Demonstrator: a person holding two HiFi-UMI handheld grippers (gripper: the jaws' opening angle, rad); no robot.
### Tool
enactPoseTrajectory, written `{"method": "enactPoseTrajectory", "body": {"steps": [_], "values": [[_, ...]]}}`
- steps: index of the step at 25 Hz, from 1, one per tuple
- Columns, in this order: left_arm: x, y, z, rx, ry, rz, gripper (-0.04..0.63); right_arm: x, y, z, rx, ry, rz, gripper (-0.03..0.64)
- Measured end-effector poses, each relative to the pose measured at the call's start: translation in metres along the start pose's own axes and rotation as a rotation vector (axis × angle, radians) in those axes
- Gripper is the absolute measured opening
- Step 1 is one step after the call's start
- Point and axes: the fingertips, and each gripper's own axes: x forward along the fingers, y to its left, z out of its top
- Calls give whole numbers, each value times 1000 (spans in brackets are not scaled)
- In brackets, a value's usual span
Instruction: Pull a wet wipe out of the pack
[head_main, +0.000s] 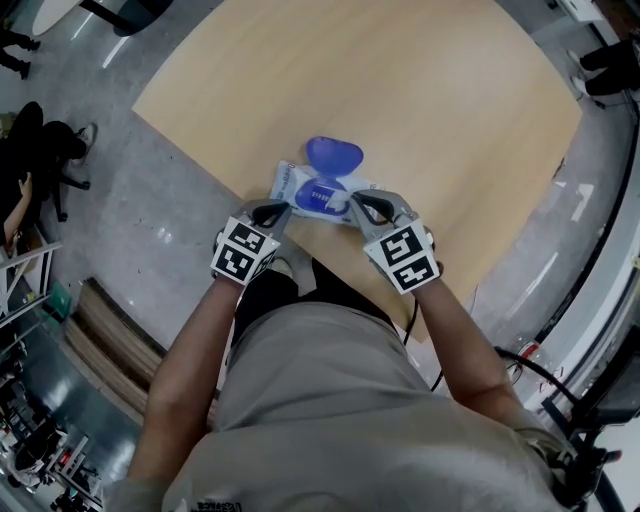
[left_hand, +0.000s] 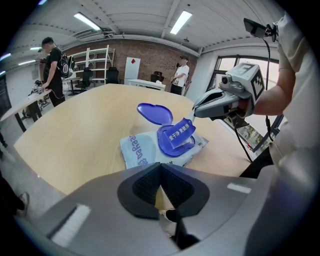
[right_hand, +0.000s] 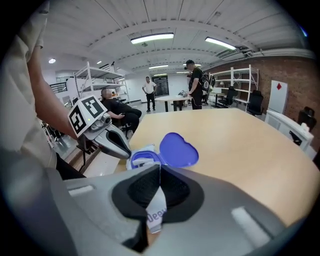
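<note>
Gripping: your right gripper (right_hand: 160, 172) has its jaws closed on a pale strip (right_hand: 156, 207) with blue print; whether that strip is the pack's edge or its seal, you cannot tell from here
Left gripper (left_hand: 160, 168): your jaws are together, pad against pad; a small pale bit shows low in the gap, too unclear to name; in the right gripper view its tip sits at the pack's left end
Pack (head_main: 290, 185): lying flat on the table (head_main: 420, 90), near the edge closest to you; it sits between your two grippers, one tip at each end
Lid (head_main: 333, 155): blue, heart-shaped, flipped open and lying back on the far side of the pack
Label (left_hand: 181, 134): a blue flap with white print, curled up above the blue opening; the right gripper's tip is just beside it in the left gripper view
Wipe: the right gripper view shows a little white inside the opening's rim
Your arms: both forearms reach forward from your body, the marker cubes facing up in the head view
Room: people stand by shelves well beyond the table
</note>
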Motion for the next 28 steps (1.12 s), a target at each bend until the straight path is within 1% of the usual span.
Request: {"method": "enactPoseTrajectory", "body": {"steps": [6, 18, 28], "values": [[1, -1, -1, 3, 2, 2, 6, -12, 1, 5, 4, -32, -9, 2], [9, 1, -2, 10, 14, -3, 5, -51, -18, 36, 9, -124, -89, 2], [18, 1, 0, 13, 3, -9, 5, -84, -38, 62, -6, -202, -144, 2]]}}
